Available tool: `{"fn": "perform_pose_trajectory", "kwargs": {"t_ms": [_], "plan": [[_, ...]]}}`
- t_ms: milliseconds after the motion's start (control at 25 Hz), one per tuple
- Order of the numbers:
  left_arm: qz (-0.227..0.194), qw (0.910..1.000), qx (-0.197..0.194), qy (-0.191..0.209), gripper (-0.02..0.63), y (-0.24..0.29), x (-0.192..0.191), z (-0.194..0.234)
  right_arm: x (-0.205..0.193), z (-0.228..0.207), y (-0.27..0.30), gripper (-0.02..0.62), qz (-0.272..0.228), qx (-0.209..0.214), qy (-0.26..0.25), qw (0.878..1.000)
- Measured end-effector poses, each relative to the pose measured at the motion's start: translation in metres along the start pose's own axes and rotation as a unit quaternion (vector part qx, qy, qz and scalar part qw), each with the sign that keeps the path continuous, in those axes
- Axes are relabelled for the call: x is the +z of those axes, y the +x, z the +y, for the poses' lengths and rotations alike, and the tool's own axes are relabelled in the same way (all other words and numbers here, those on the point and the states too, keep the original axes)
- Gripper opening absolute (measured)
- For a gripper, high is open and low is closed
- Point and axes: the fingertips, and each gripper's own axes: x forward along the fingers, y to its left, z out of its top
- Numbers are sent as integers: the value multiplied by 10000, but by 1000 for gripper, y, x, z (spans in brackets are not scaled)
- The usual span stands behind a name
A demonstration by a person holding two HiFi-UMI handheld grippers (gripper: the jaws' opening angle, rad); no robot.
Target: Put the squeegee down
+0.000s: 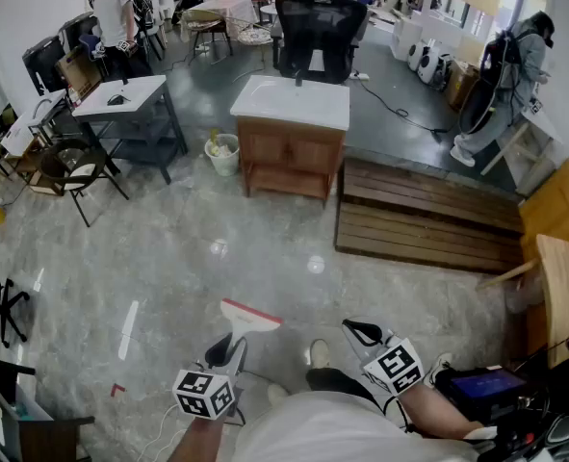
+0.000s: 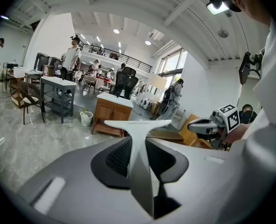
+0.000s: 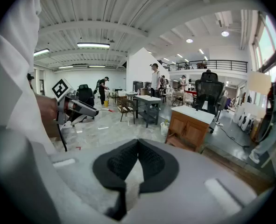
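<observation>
No legible text, brand or number is present. Faint print along the squeegee (image 2: 138, 123) head is too small to read.

Floor ahead: the marble floor (image 1: 217, 248) lies open up to the wooden cabinet (image 1: 290, 147).
Straight ahead: the wooden cabinet blocks the way, with a bin (image 1: 222, 154) just beside its left side and an office chair (image 1: 321, 27) behind it.
Right: a low slatted platform (image 1: 424, 215), then a wooden bench (image 1: 561, 292) at the edge.
Left: a grey table (image 1: 130, 104) and a chair (image 1: 77, 166), well apart from the grippers.
Between grippers: the left gripper (image 1: 228, 346) and right gripper (image 1: 359, 332) stand apart with an open gap between them; the squeegee (image 1: 248, 318) juts ahead of the left one.
</observation>
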Motion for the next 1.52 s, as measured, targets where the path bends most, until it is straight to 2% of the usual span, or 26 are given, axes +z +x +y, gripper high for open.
{"fn": "perform_pose_trajectory", "kwargs": {"t_ms": [400,680,840,1000,1240,1360,1520], "plan": [[-120,9993,349,82,98,89,67,0,35,-110,45,3,-368,172,-184,9990],[-114,9987,478,123,98,162,105,-17,31,-196,55,18,-329,222,-346,9986],[-160,9986,512,34,98,198,127,-19,27,-234,64,34,-341,208,-270,9988],[-29,9989,452,70,98,233,145,-7,26,-260,88,81,-269,188,-87,9994],[-83,9996,170,207,98,308,187,37,47,-305,147,89,-196,-40,-33,9998],[-13,9997,-103,240,98,343,213,64,69,-322,181,89,-91,-211,56,9997],[88,9984,-440,341,98,382,253,100,116,-350,225,89,-92,-473,30,9988]]}}
